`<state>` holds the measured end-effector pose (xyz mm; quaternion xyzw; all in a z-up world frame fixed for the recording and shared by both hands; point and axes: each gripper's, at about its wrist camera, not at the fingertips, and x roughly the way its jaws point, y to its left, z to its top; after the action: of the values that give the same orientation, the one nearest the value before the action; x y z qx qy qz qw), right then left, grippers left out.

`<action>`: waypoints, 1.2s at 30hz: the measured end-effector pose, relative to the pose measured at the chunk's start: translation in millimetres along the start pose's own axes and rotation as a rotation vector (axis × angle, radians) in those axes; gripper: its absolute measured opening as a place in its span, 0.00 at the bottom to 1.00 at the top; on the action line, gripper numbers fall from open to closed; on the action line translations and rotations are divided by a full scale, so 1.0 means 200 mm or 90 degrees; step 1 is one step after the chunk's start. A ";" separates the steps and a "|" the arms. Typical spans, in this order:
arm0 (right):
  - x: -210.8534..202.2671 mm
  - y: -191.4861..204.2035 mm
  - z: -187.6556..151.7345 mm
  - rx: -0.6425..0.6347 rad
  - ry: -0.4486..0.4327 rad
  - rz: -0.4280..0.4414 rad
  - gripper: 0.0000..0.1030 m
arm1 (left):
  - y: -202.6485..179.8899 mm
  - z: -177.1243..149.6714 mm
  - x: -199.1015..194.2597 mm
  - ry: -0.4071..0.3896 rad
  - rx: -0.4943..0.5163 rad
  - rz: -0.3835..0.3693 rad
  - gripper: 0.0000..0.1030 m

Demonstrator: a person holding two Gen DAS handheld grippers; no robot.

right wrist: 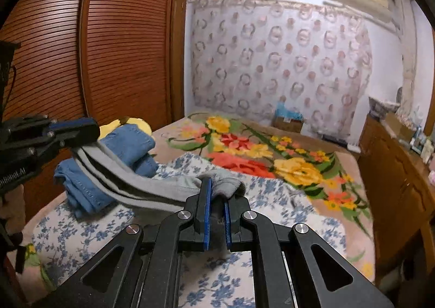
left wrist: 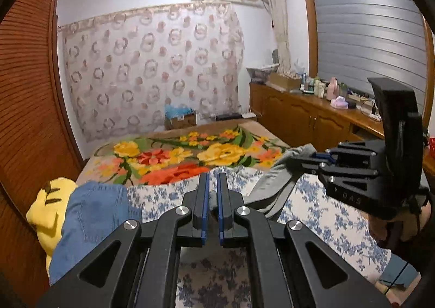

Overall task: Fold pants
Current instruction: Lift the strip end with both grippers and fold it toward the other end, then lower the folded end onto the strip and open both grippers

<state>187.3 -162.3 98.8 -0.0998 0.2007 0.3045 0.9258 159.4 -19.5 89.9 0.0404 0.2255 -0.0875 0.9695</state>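
While both tongs pinch grey pants [right wrist: 130, 183] — left tongs [left wrist: 214, 188] | right tongs [right wrist: 216, 199] tilted down.

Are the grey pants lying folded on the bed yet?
No. The grey pants hang stretched in the air between the left gripper and the right gripper.

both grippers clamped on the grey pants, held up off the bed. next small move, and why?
Probably lower both together onto the blue floral sheet. The left gripper and right gripper each pinch an end of the grey pants, which sag between them above the bed, beside the folded jeans. Laying them flat comes before any crease.
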 end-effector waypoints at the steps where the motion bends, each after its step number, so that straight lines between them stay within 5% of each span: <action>1: 0.00 -0.01 0.01 0.001 0.001 0.003 0.08 | 0.00 0.00 -0.01 0.001 0.002 0.002 0.06; 6: -0.01 -0.07 0.04 0.008 0.008 0.024 0.08 | 0.00 -0.04 -0.03 0.013 0.000 -0.005 0.06; 27: -0.34 -0.08 -0.36 0.052 0.030 0.140 0.08 | -0.09 -0.41 -0.31 0.043 -0.045 -0.066 0.06; 36: -0.36 -0.06 -0.58 0.092 0.054 0.149 0.08 | -0.10 -0.63 -0.30 0.080 -0.077 -0.084 0.06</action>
<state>104.4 -244.9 26.5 -0.0213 0.2714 0.3903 0.8795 48.1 -15.9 2.6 -0.0276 0.2931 -0.1346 0.9462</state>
